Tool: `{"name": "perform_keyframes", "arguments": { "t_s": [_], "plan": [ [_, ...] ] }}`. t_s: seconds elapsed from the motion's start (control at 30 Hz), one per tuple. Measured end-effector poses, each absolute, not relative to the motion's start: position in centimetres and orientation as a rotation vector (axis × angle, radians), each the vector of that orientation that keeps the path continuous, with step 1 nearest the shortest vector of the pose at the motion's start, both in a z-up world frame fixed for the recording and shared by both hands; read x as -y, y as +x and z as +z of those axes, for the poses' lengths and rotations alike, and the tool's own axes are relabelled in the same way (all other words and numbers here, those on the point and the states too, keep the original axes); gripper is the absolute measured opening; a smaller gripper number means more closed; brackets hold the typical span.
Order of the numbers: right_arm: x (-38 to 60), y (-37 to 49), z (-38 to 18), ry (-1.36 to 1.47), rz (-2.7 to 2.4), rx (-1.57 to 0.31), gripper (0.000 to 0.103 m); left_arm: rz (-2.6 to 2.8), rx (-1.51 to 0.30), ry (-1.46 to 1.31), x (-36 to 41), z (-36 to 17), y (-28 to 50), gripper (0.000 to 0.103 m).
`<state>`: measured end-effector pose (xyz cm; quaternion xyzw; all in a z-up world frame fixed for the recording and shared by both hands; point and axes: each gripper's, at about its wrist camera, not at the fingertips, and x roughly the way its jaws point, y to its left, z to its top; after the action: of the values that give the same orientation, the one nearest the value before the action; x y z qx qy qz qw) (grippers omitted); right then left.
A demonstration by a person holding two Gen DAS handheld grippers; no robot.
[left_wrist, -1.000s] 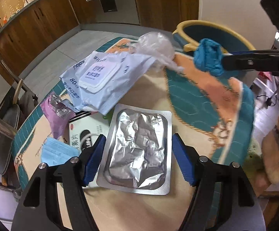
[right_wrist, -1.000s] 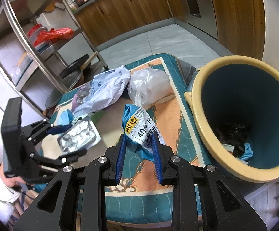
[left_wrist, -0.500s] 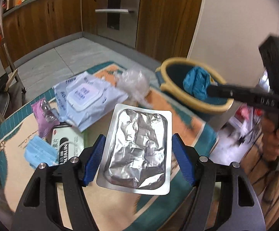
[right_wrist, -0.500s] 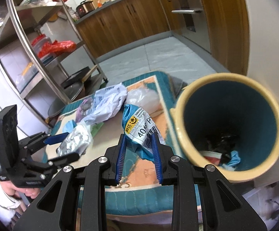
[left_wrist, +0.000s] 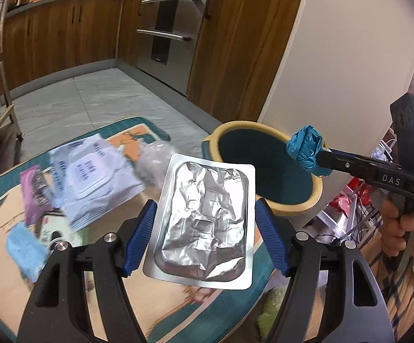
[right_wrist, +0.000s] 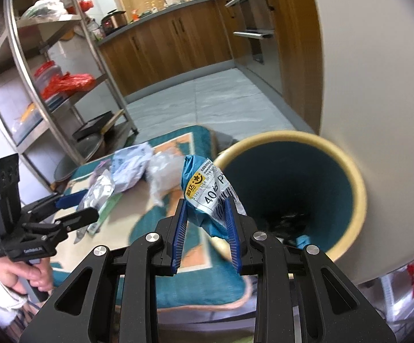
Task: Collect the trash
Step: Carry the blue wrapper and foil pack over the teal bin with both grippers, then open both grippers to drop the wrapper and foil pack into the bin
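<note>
Bin [right_wrist: 350, 177], yellow-rimmed with teal inside, beside the table [left_wrist: 3, 271]: dark scraps and a blue piece at the bottom. Right gripper [right_wrist: 207, 223] clamped narrow on a crumpled blue wrapper [right_wrist: 207, 188], at the bin's rim. Left gripper [left_wrist: 204, 228] spread wide, gripping a foil blister pack [left_wrist: 207, 223] by its edges, above the table. Wipes pack [left_wrist: 92, 177] and clear bag [left_wrist: 152, 160] lying on the table.

Teal-and-orange cloth-covered table [left_wrist: 3, 260], wipes pack [left_wrist: 92, 177], purple wrapper [left_wrist: 33, 191], blue mask [left_wrist: 25, 250], clear plastic bag [left_wrist: 152, 161]

"DAS" on right gripper [left_wrist: 317, 158] — "40" on blue wrapper [right_wrist: 209, 193].
</note>
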<state>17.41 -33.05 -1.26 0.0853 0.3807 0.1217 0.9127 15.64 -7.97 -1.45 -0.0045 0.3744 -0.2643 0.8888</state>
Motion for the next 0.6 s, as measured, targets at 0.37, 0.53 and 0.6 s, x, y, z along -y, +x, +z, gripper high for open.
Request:
{"name": "perform_keyframes", "arguments": {
  "t_s": [0.37, 0.53, 0.6],
  "plan": [
    [39.2, 18.6, -3.9, 0.347, 0.099, -0.809, 0.029, -0.612, -0.779, 0.105, 17.8, -2.8, 18.4, 0.069],
    [40.4, 19.0, -5.3, 0.368, 0.064, -0.843, 0.029, -0.641, -0.781, 0.186, 21.4, -3.5, 19.8, 0.069],
    [40.5, 19.0, -5.5, 0.368, 0.056, -0.845, 0.029, -0.648, -0.782, 0.215, 22.6, -3.9, 20.5, 0.069]
  ]
}}
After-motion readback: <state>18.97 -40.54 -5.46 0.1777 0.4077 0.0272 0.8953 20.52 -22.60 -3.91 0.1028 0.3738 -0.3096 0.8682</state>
